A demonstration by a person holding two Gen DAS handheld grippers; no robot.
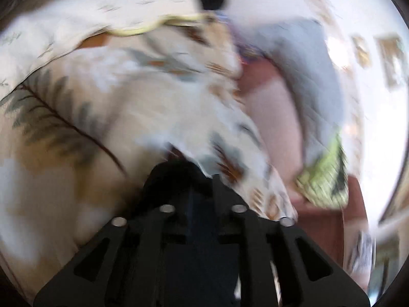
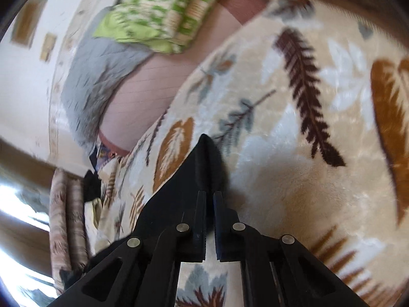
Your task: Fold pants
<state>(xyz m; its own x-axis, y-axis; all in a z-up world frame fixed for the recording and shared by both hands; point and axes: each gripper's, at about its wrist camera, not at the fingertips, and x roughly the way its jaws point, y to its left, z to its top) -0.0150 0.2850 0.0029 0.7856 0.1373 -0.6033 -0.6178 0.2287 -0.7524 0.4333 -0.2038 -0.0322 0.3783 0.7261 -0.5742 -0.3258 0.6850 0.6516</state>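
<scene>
Black cloth, the pants (image 2: 196,179), is sitting pinched between the nearly closed fingers (image 2: 200,220) of the right tool (image 2: 209,199), rising to a point just ahead of the fingertips and spreading down to the left over a cream fleece blanket (image 2: 294,133) printed with brown and blue-grey leaves. That blanket is covering the bed under both tools. In the right wrist view, a green-patterned folded cloth (image 2: 158,15) and a grey quilted cover (image 2: 97,76) are lying further up the bed on a pinkish sheet (image 2: 153,87).

The left wrist view is badly smeared with motion. The left tool (image 1: 189,176) is showing a dark mass at its fingertips, seemingly black fabric (image 1: 179,168), with the fingers drawn close together on it, though the blur is making the grip hard to confirm. A white sheet with a yellow edge (image 1: 153,26) is lying beyond the leaf blanket (image 1: 64,117).
</scene>
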